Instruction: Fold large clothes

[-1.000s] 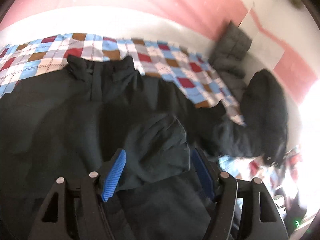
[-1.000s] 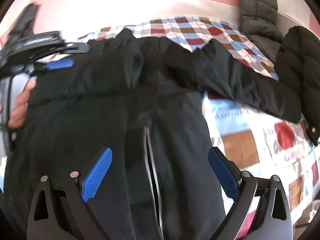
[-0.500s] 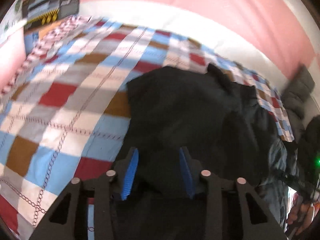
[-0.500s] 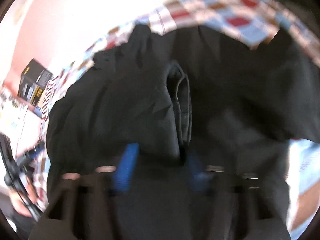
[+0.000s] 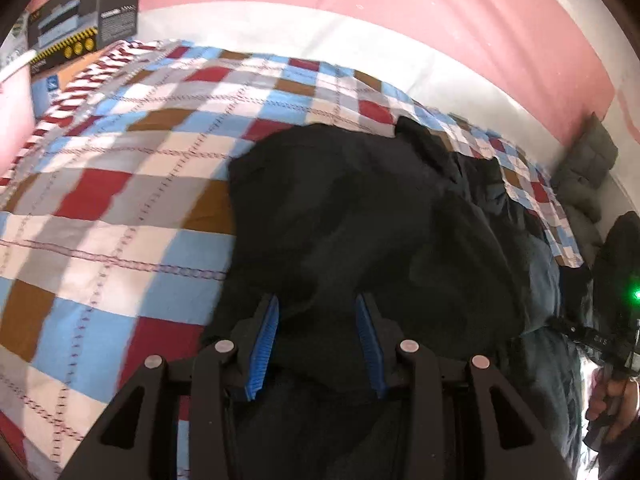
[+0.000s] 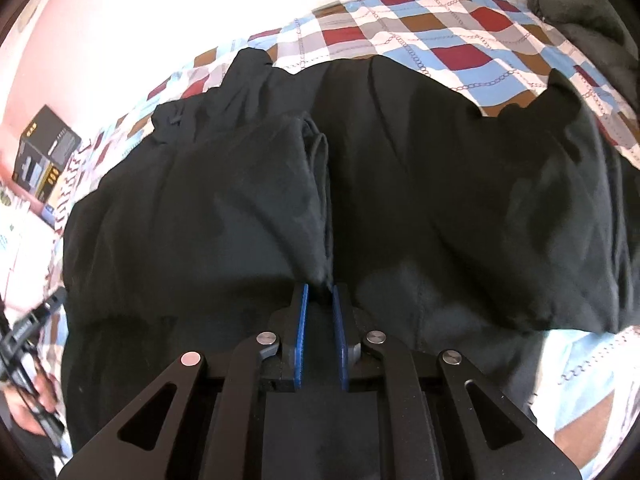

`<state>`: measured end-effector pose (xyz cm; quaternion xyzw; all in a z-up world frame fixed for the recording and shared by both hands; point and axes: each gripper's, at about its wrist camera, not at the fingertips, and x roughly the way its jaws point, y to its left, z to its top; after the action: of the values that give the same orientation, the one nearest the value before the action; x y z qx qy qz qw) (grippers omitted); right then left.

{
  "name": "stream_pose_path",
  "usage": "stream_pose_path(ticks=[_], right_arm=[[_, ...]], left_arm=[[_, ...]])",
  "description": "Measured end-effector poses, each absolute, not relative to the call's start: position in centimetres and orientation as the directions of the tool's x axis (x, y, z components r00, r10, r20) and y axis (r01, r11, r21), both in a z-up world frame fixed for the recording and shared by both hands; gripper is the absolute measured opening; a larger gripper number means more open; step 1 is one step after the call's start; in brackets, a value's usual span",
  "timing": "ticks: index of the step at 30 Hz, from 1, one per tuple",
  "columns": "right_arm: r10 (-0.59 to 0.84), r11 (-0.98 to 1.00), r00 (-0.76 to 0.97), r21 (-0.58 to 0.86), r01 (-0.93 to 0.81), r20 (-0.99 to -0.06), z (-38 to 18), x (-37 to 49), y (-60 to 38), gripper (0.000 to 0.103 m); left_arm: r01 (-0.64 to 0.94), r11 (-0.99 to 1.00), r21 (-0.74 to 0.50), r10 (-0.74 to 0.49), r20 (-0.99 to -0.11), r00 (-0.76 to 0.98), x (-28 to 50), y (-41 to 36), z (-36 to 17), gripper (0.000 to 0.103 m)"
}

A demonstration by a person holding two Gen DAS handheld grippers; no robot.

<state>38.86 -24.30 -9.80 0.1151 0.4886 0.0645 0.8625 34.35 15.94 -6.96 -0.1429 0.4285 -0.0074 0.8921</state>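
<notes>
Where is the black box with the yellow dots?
The black box stands at the far left corner of the checked blanket, against the pink wall. It is well away from the black jacket.

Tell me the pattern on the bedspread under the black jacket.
The bedspread is a check of red, blue, brown, grey and white squares; clearest in the left wrist view.
</notes>
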Motion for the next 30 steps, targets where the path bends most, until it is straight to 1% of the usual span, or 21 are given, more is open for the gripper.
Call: stream_pose_path(ticks=[1, 4, 7, 10, 12, 14, 19, 23, 30], right_arm=[[0.207, 0.970, 0.517, 0.245, 0.005, -0.831, -9.7, 38.6, -24.4, 0.013], [0.215, 0.966, 0.539, 0.258, 0.004, -0.814, -8.9, 37.6, -25.1, 0.013], [0.195, 0.969, 0.565, 0.248, 0.017, -0.802, -8.1, 35.7, -25.7, 0.014], [0.194, 0.967, 0.586, 0.255, 0.023, -0.787, -7.3, 33.2, -26.5, 0.027], [0.201, 0.963, 0.595, 0.270, 0.027, -0.778, -6.9, 31.6, -27.0, 0.045], [0.205, 0.958, 0.608, 0.285, 0.036, -0.767, -6.3, 29.5, -27.8, 0.053], [0.191, 0.957, 0.619, 0.285, 0.055, -0.762, -5.3, 25.2, -28.9, 0.053], [0.176, 0.954, 0.628, 0.290, 0.083, -0.758, -4.5, 22.1, -29.9, 0.053], [0.146, 0.951, 0.661, 0.287, 0.110, -0.736, -2.9, 18.2, -31.1, 0.053]], left_arm=[[-0.116, 0.959, -0.258, -0.128, -0.763, 0.633, 34.3, 16.2, -6.8, 0.041], [-0.125, 0.959, -0.256, -0.124, -0.771, 0.625, 33.9, 16.6, -6.5, 0.041], [-0.094, 0.965, -0.245, -0.132, -0.761, 0.635, 32.5, 15.5, -5.5, 0.041], [-0.058, 0.972, -0.227, -0.136, -0.751, 0.646, 30.6, 13.6, -4.2, 0.043], [-0.031, 0.973, -0.228, -0.154, -0.747, 0.647, 29.1, 12.1, -3.4, 0.043], [-0.005, 0.976, -0.216, -0.161, -0.744, 0.649, 27.6, 10.6, -2.7, 0.044], [0.046, 0.977, -0.210, -0.190, -0.742, 0.643, 23.7, 7.4, -1.5, 0.045], [0.071, 0.979, -0.192, -0.193, -0.758, 0.623, 20.8, 5.3, -1.2, 0.045], [0.098, 0.977, -0.190, -0.210, -0.770, 0.602, 17.1, 3.2, -0.3, 0.045]])
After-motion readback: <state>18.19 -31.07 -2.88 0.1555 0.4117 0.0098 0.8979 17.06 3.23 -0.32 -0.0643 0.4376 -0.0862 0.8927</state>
